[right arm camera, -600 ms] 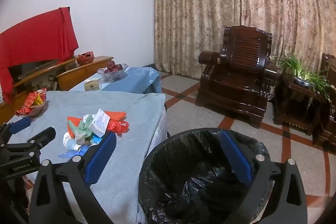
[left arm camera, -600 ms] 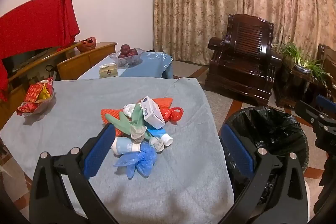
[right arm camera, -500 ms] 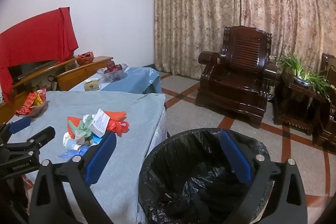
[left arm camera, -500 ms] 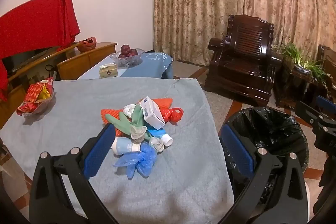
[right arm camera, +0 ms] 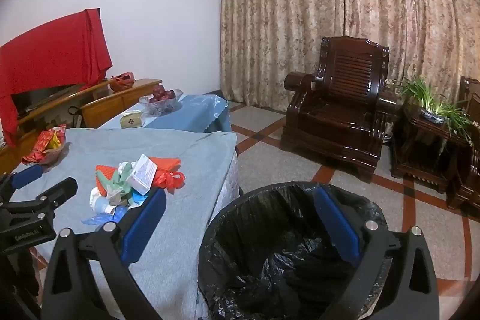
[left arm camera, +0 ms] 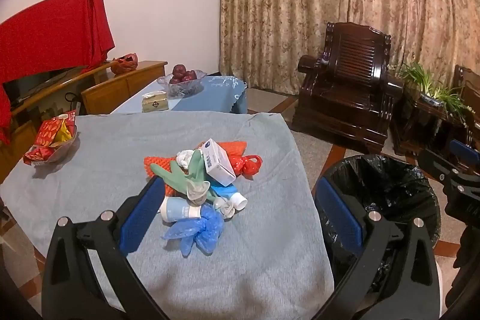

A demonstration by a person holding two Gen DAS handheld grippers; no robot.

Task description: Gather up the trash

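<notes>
A pile of trash (left arm camera: 204,182) lies on the grey-clothed table (left arm camera: 105,149): a white box (left arm camera: 217,162), green glove (left arm camera: 183,176), blue plastic bag (left arm camera: 198,230), red bag (left arm camera: 247,165), orange mesh and tubes. My left gripper (left arm camera: 240,218) is open and empty, hovering just before the pile. My right gripper (right arm camera: 240,224) is open and empty above the black-lined trash bin (right arm camera: 288,254), which stands on the floor right of the table. The pile also shows in the right wrist view (right arm camera: 135,182).
A bowl of red snack packets (left arm camera: 49,143) sits at the table's left edge. Behind are a blue-clothed table with a fruit bowl (left arm camera: 183,80) and tissue box (left arm camera: 154,105), a wooden cabinet, a dark armchair (left arm camera: 345,92) and a potted plant (left arm camera: 432,89).
</notes>
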